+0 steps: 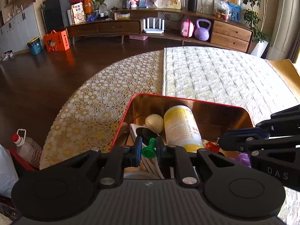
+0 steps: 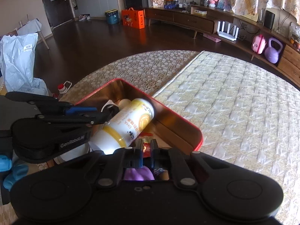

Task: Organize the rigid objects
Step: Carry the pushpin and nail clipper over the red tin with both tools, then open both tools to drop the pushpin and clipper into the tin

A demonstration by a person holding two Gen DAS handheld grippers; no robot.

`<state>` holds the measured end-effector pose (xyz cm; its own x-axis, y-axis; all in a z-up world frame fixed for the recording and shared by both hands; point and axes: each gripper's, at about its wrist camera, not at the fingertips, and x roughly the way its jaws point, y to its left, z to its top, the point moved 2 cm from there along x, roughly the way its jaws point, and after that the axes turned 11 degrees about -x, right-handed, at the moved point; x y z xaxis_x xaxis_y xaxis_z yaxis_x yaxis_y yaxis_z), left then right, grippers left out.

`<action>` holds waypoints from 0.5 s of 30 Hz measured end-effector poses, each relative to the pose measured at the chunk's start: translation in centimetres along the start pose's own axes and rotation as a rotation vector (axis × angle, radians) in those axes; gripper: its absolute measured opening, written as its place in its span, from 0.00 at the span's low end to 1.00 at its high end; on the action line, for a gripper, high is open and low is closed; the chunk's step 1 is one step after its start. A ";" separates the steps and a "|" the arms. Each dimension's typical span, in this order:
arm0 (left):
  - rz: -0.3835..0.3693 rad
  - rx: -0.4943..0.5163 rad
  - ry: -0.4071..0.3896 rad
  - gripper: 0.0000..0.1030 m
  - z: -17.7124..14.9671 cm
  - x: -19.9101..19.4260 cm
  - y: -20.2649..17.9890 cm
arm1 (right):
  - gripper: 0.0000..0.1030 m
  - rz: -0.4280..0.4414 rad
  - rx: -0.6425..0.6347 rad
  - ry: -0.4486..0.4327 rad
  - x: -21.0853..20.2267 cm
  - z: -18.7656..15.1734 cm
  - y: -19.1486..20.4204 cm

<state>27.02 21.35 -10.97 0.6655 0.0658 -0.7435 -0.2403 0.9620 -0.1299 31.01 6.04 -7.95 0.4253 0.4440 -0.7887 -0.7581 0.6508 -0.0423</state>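
left wrist view: i hold both clenched tools, left tool (image 1: 148, 150) and right tool (image 2: 146, 151), over the red tin (image 1: 187, 101) holding the yellow bottle (image 1: 180, 127); next, open to pick.

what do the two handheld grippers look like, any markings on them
Both are matte black plastic with round discs at the base, silver rivets and blue finger pads. The left gripper has a ribbed grey body and reads "GenRobot.AI" on its side; the right gripper shows "DAS" lettering. No cables or sleeves show.

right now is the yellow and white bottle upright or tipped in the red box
Tipped: the yellow and white bottle lies on its side in the red box.
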 end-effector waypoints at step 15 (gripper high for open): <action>0.009 -0.017 0.030 0.15 -0.6 0.4 0.3 | 0.27 0.017 0.029 -0.024 -2.0 -0.9 0.5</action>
<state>26.82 21.52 -11.70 0.6415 0.0665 -0.7642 -0.2585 0.9567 -0.1337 29.30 4.93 -6.98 0.4246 0.4692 -0.7743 -0.7508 0.6604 -0.0115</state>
